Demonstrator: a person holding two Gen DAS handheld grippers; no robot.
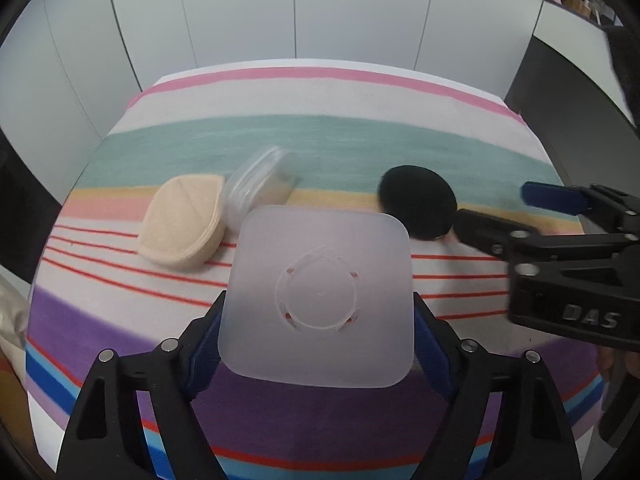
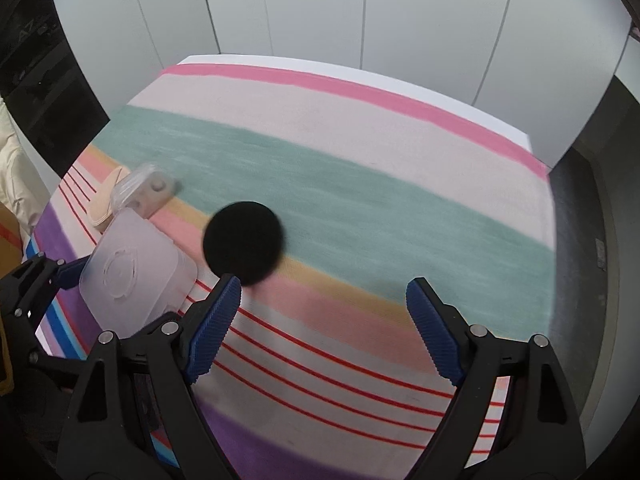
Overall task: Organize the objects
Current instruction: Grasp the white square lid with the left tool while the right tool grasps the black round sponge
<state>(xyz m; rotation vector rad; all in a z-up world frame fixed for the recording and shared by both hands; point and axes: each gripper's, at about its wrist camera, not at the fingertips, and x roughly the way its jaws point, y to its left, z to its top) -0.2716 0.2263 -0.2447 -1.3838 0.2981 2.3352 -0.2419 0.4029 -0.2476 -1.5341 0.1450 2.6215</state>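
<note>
A frosted square plastic box (image 1: 320, 296) stands on the striped tablecloth (image 1: 320, 140), and my left gripper (image 1: 318, 306) is shut on its two sides. Just behind it lie a stack of beige cosmetic pads (image 1: 182, 224) and a clear round container (image 1: 256, 190) tipped on its side. A black round puff (image 1: 418, 202) lies flat to the right. My right gripper (image 2: 324, 284) is open and holds nothing; its left fingertip (image 2: 230, 286) sits at the near edge of the black puff (image 2: 243, 242). The right wrist view has the frosted box (image 2: 132, 272) at the left.
White wall panels rise behind the table's far edge. Cream fabric (image 1: 10, 320) lies off the table's left side. A white shelf with small items (image 1: 576, 4) is at the upper right. A dark gap runs along the table's right edge (image 2: 576, 240).
</note>
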